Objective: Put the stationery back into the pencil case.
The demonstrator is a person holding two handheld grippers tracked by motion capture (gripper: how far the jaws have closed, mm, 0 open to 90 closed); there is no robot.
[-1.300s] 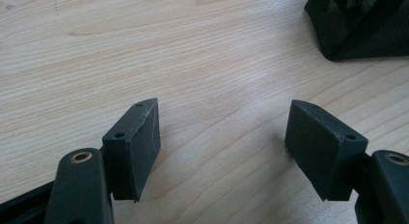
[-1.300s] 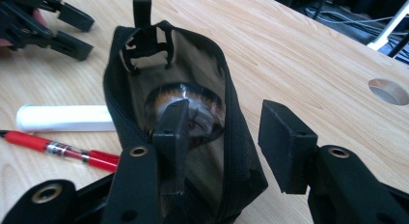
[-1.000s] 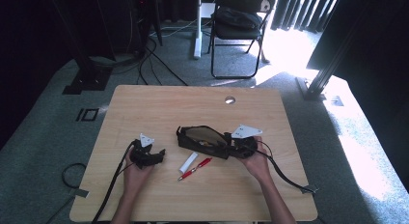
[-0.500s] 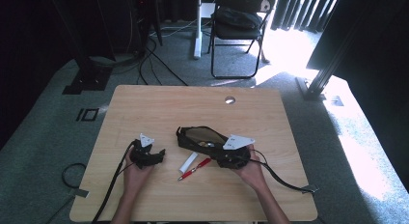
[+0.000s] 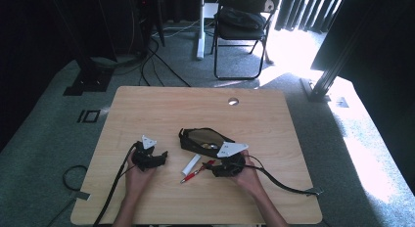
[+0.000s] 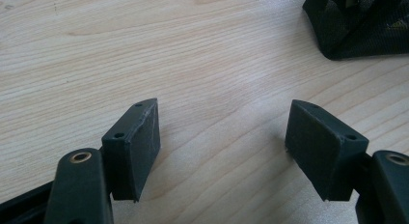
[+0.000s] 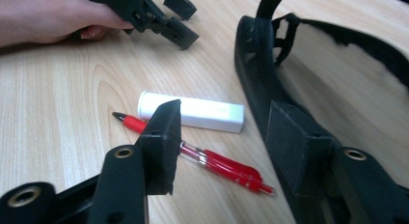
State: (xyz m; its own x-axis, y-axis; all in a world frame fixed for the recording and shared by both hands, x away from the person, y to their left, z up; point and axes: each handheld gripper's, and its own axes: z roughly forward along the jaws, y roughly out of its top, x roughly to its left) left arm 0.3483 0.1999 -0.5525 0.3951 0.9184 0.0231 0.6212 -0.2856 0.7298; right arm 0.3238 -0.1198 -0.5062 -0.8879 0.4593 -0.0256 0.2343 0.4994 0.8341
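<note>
A black mesh pouch (image 5: 203, 139) lies open at mid-table, with a white tube (image 5: 192, 164) and a red pen (image 5: 195, 172) just in front of it. My right gripper (image 5: 211, 167) sits low beside the pouch's near edge. Its jaws have just been opening. In the right gripper view the right gripper (image 7: 225, 132) straddles the red pen (image 7: 226, 166), whose pads do not touch it; the white tube (image 7: 193, 110) lies beyond and the pouch (image 7: 255, 64) to the right. My left gripper (image 5: 160, 156) rests open on the wood. Bare wood lies between the jaws of the left gripper (image 6: 222, 132).
The wooden table (image 5: 147, 104) has a round cable hole (image 5: 233, 101) near its far edge. A folding chair (image 5: 242, 16) and floor cables stand beyond it. A corner of the pouch (image 6: 361, 26) shows ahead of the left gripper. Each gripper's cable trails off the near edge.
My right gripper has moved left and toward the near edge, from the pouch's right end to the red pen, and its jaws stand wider. The left gripper has stayed put.
</note>
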